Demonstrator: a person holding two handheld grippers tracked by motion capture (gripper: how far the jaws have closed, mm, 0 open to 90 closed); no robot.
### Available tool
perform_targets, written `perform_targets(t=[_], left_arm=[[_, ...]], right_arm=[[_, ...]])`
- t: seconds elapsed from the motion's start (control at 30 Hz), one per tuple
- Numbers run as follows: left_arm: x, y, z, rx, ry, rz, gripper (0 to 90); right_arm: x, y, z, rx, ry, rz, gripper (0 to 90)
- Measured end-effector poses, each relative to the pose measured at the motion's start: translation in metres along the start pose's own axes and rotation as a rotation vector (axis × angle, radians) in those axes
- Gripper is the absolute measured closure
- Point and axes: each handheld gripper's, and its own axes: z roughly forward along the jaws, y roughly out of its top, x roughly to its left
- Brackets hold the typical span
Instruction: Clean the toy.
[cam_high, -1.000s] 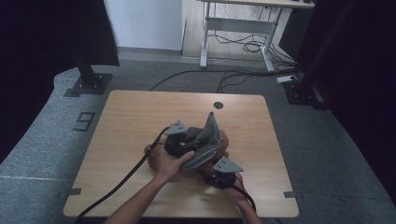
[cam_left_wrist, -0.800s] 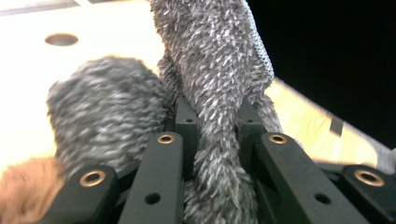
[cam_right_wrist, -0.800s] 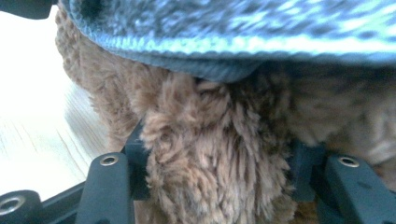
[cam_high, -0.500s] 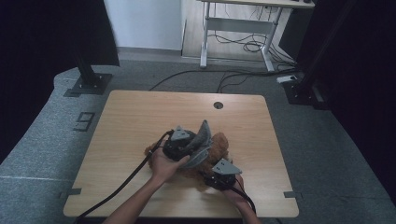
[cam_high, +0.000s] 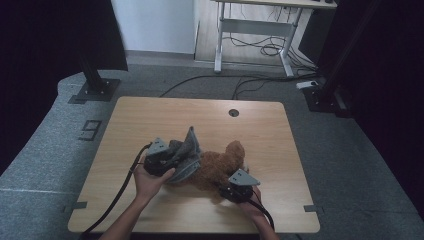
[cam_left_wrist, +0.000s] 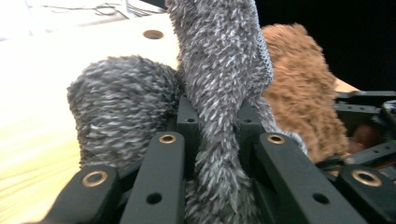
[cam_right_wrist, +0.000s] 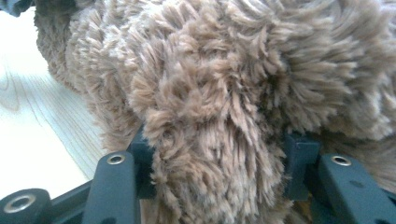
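The brown plush toy (cam_high: 216, 169) lies near the middle of the wooden table (cam_high: 150, 120), toward my side, with a grey fuzzy garment (cam_high: 186, 155) bunched against its left end. My left gripper (cam_left_wrist: 219, 140) has its 2 jaws squeezed tight on a fold of that grey fabric — the strip rises straight up between them, and a rounded grey lump sits just to its left, the brown fur close behind. My right gripper (cam_right_wrist: 219, 154) holds a thick tuft of the brown plush; its jaws have just been closing, and the fur fills the gap between them — pads pressed into the pile on both sides.
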Motion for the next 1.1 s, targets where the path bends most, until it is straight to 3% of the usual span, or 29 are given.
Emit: perform_targets(t=[0.13, 0.23, 0.33, 0.43, 0.5, 0.57, 0.63, 0.73, 1.0, 1.1], left_arm=[[0.021, -0.012, -0.007, 0.013, 0.041, -0.044, 77.7], [0.037, -0.026, -0.008, 0.020, 0.022, -0.113, 77.7], [0.049, -0.035, -0.014, 0.029, 0.069, -0.138, 77.9], [0.063, -0.046, -0.015, 0.055, 0.084, -0.179, 77.9], [0.072, -0.055, -0.015, 0.062, 0.063, -0.221, 77.8], [0.072, -0.054, -0.017, 0.048, 0.051, -0.232, 77.9], [0.065, -0.046, -0.021, 0.016, 0.039, -0.213, 78.0], [0.045, -0.023, -0.021, -0.026, -0.025, -0.176, 77.9], [-0.014, 0.023, 0.005, -0.081, -0.223, -0.088, 77.8], [-0.039, 0.039, 0.016, -0.086, -0.250, -0.037, 77.6]], right_arm=[[-0.003, -0.001, 0.000, -0.002, 0.005, 0.010, 45.9], [-0.003, -0.001, 0.000, -0.002, 0.004, 0.007, 45.8], [-0.002, -0.001, 0.000, 0.001, 0.000, 0.001, 45.8], [-0.003, -0.002, 0.000, 0.002, 0.003, 0.012, 45.9], [-0.004, -0.002, 0.000, 0.003, 0.004, 0.018, 46.0], [-0.004, -0.002, 0.001, 0.002, 0.001, 0.016, 46.0], [-0.004, -0.002, 0.001, 0.003, -0.001, 0.016, 46.1], [-0.005, -0.002, 0.000, 0.005, -0.002, 0.022, 46.1], [-0.006, -0.003, 0.000, 0.004, 0.003, 0.027, 46.0], [-0.006, -0.003, 0.000, 0.005, 0.005, 0.024, 46.0]])
